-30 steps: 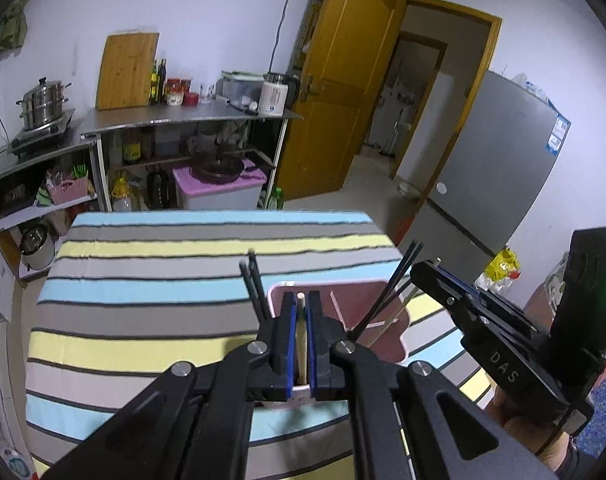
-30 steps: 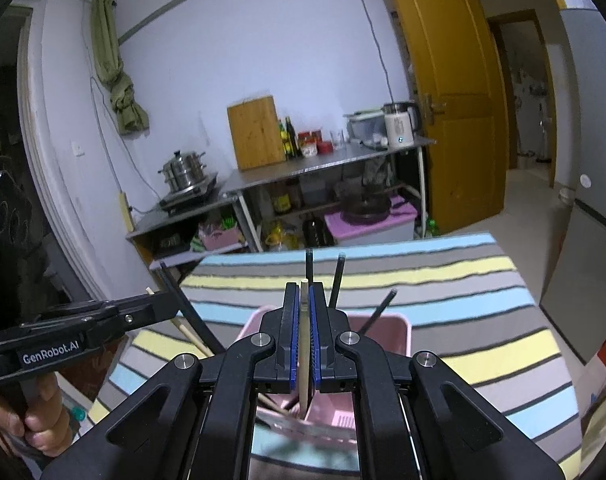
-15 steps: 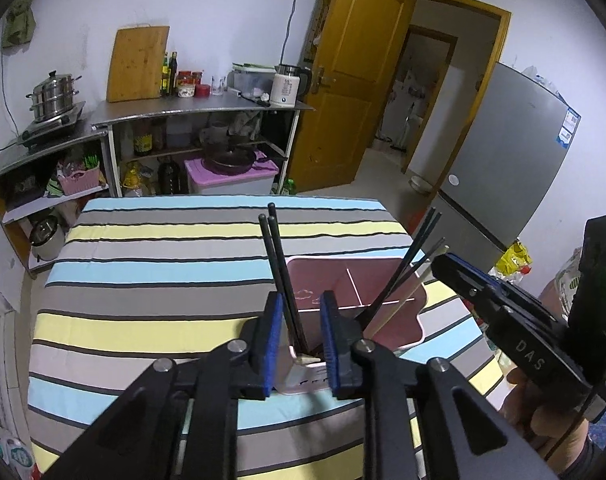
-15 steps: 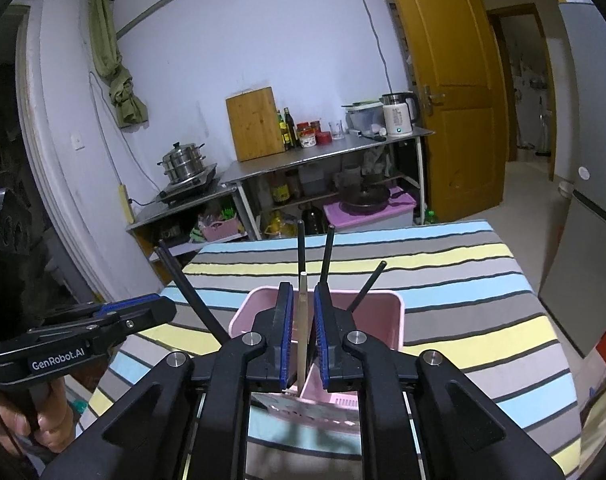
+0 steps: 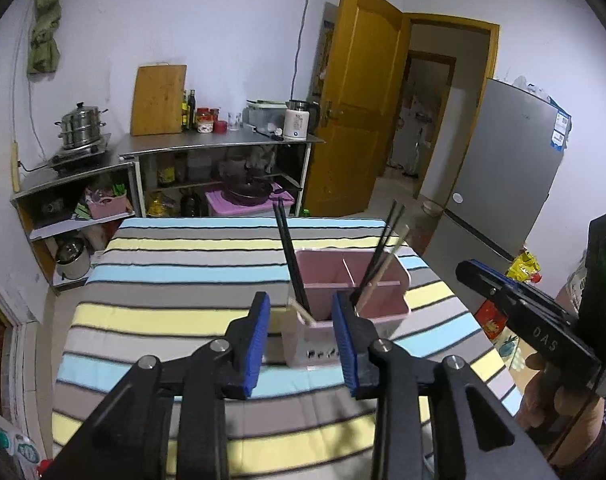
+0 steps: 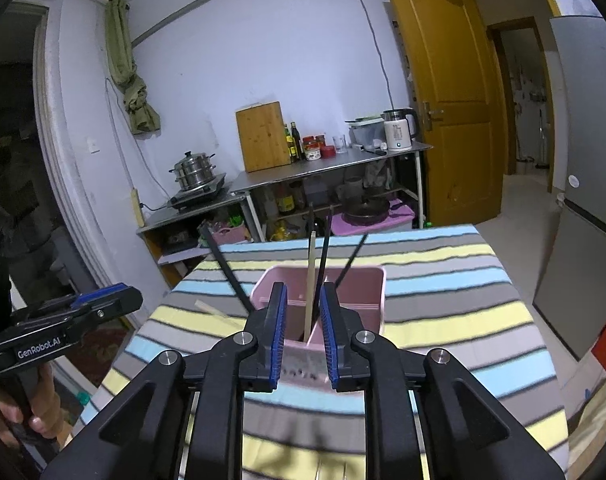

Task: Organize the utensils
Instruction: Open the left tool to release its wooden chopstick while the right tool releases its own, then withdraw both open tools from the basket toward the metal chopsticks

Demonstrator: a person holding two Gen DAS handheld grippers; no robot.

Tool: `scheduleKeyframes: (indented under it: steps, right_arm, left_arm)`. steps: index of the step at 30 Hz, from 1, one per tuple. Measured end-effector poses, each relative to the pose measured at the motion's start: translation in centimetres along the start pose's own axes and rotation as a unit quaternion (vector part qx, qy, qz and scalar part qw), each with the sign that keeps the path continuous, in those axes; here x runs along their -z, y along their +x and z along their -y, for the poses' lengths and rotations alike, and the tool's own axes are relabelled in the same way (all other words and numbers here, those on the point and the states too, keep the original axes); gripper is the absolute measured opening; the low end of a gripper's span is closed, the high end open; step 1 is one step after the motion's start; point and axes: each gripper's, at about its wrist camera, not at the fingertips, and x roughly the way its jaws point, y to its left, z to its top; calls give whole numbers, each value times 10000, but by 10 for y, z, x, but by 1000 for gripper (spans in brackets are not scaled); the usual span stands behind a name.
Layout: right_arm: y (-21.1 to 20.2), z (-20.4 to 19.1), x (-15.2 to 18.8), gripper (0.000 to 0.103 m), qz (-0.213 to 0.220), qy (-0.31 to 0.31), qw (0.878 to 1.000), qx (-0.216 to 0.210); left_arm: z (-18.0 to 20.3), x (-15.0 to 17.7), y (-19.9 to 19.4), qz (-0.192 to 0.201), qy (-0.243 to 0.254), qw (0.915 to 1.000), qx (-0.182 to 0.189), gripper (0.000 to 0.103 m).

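A pink utensil holder [image 5: 387, 312] stands on the striped tablecloth [image 5: 175, 280]. Black chopsticks [image 5: 287, 256] lean in its left compartment, and more black ones with a wooden chopstick [image 5: 387, 264] in the right. Another wooden chopstick [image 5: 301, 310] rests at the near left corner, just beyond my left gripper [image 5: 303, 340], whose jaws are opening with nothing pressed between the pads. In the right wrist view a wooden chopstick [image 6: 311, 272] stands in the holder [image 6: 363, 296], seen through the gap of my right gripper [image 6: 303, 336]; its jaws are opening too and do not touch it.
The other gripper shows at each view's edge, held by a hand [image 5: 543, 364] [image 6: 27, 416]. Behind the table are steel shelves [image 5: 223, 146] with a steamer pot, cutting board and kettle. A grey fridge [image 5: 515, 168] and an open wooden door [image 5: 359, 100] are to the right.
Both grippers were shut on wooden chopsticks over the holder. Both have let go, with the jaws spread apart, and have drawn back from the holder. The chopsticks now stand in it.
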Motion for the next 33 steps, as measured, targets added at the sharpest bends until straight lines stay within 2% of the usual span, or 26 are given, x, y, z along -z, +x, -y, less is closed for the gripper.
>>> scheduleKeyframes:
  steps: [10, 15, 33]
  right_arm:
    - [-41, -17, 56, 18, -113, -237, 9996, -37]
    - [-54, -13, 77, 18, -211, -268, 9994, -8]
    - [-57, 3, 112, 18, -543, -107, 9984, 58]
  left_arm:
    - [16, 56, -25, -5, 34, 9999, -147, 35]
    - [28, 80, -33, -68, 127, 9997, -194, 35]
    - [42, 114, -28, -293, 208, 9991, -223, 35]
